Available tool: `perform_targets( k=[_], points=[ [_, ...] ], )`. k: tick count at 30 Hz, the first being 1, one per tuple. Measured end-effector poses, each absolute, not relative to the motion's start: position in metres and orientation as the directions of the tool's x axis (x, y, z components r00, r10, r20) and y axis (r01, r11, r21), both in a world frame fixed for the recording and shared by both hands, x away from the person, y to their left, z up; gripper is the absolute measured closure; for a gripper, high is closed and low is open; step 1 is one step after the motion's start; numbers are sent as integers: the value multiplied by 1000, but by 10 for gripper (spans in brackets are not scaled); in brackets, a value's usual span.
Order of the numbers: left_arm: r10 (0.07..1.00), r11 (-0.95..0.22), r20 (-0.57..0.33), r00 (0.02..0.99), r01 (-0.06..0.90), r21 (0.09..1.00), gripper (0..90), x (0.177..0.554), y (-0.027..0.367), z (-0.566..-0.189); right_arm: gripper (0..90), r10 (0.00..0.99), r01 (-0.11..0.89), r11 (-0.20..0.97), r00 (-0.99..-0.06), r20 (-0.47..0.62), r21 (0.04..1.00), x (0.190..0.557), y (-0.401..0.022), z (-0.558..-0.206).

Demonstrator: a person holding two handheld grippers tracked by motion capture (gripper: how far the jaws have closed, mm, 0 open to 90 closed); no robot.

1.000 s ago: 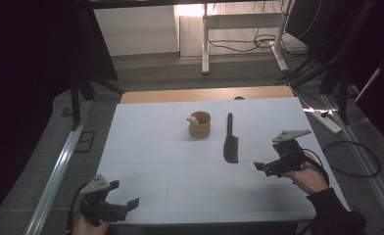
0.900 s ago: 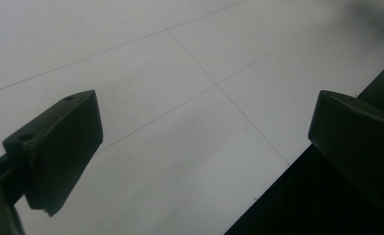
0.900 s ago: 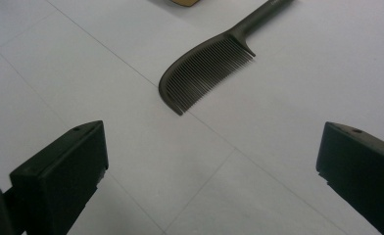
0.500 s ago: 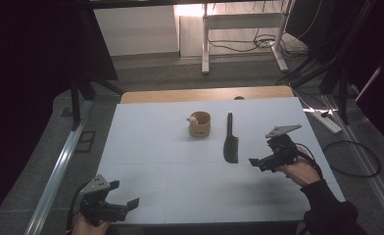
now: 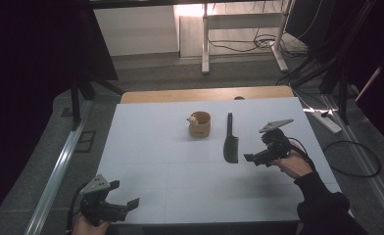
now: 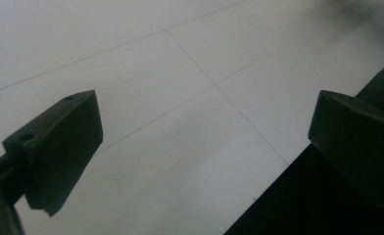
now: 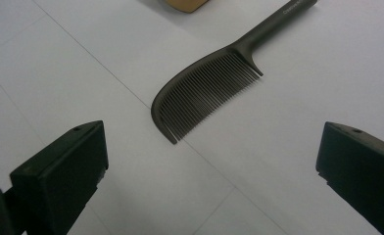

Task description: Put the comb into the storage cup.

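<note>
Right tool (image 5: pixel 255 158) released beside black comb (image 7: pixel 204 93), comb teeth plain up close, left tool (image 5: pixel 124 204) released.

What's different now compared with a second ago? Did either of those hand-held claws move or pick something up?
The right gripper slid toward the black comb, closing in on its toothed end, fingers open and holding nothing. The left gripper stayed at the table's near left corner, also open. The comb and the small wooden cup did not move.
</note>
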State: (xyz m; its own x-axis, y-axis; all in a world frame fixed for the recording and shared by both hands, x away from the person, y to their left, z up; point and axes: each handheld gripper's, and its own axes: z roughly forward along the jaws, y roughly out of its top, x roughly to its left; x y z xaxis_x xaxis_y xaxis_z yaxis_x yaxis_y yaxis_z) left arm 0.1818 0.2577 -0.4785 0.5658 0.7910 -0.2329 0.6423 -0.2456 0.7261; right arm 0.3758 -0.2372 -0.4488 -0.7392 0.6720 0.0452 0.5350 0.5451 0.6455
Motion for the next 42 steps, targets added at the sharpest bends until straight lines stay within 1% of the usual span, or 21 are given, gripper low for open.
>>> perform_targets(
  k=[21, 27, 32, 42],
  points=[
    [787, -245, -237, 570, 641, 728, 6, 182, 258, -479, 0, 683, 573, 549, -727, 69, 609, 403, -223, -459],
    [786, -245, -237, 571, 640, 728, 6, 182, 258, -479, 0, 694, 585, 554, -718, 60, 592, 409, -218, -461],
    [785, -246, -237, 572, 640, 728, 6, 183, 258, -479, 0, 706, 588, 563, -708, 33, 581, 413, -212, -461],
    [783, -246, -240, 573, 640, 728, 6, 183, 258, -479, 0, 711, 607, 574, -702, 32, 550, 420, -205, -464]
  ],
)
